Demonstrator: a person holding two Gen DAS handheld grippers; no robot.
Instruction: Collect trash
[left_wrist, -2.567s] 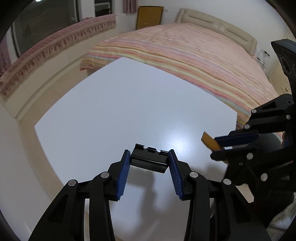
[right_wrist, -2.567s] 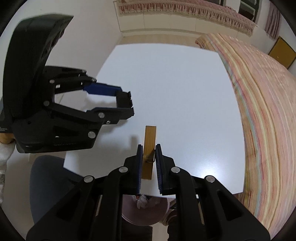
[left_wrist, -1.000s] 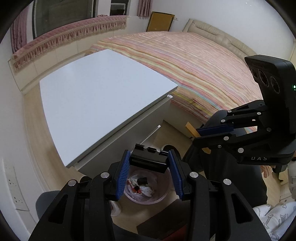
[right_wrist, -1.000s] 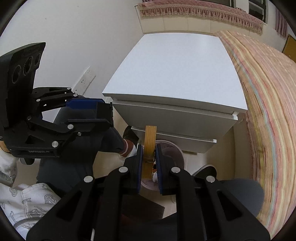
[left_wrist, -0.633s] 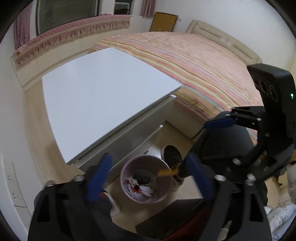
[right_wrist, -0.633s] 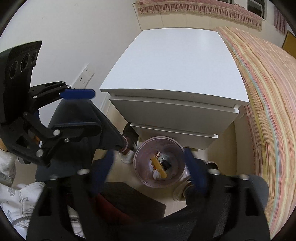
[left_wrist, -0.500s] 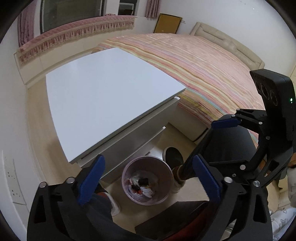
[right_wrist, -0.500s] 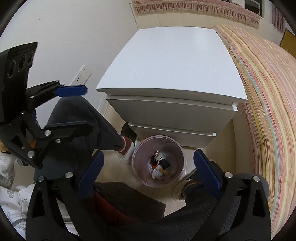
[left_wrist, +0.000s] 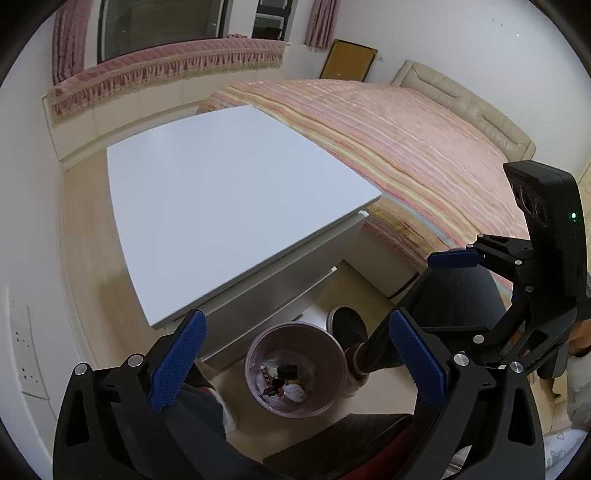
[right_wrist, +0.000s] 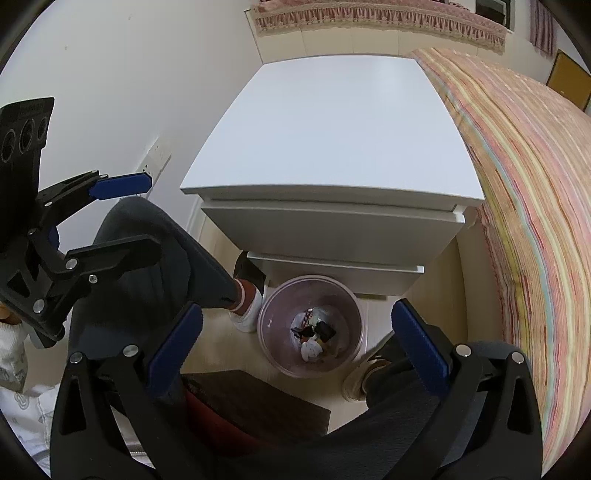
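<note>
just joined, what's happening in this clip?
A person is collecting trash with two handheld tools. Both the left tool and the right tool are open and empty above the round pinkish waste bin on the floor in front of the white drawer cabinet. Scraps, including a black piece, lie inside the bin.

Pale wooden floor (right_wrist: 436, 280) carries a white drawer unit (right_wrist: 332, 225), and a pink waste bin (right_wrist: 345, 306) stands right against its lowest drawer front.

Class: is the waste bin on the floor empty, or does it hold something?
Not empty: the waste bin holds crumpled paper and dark scraps at the bottom.
</note>
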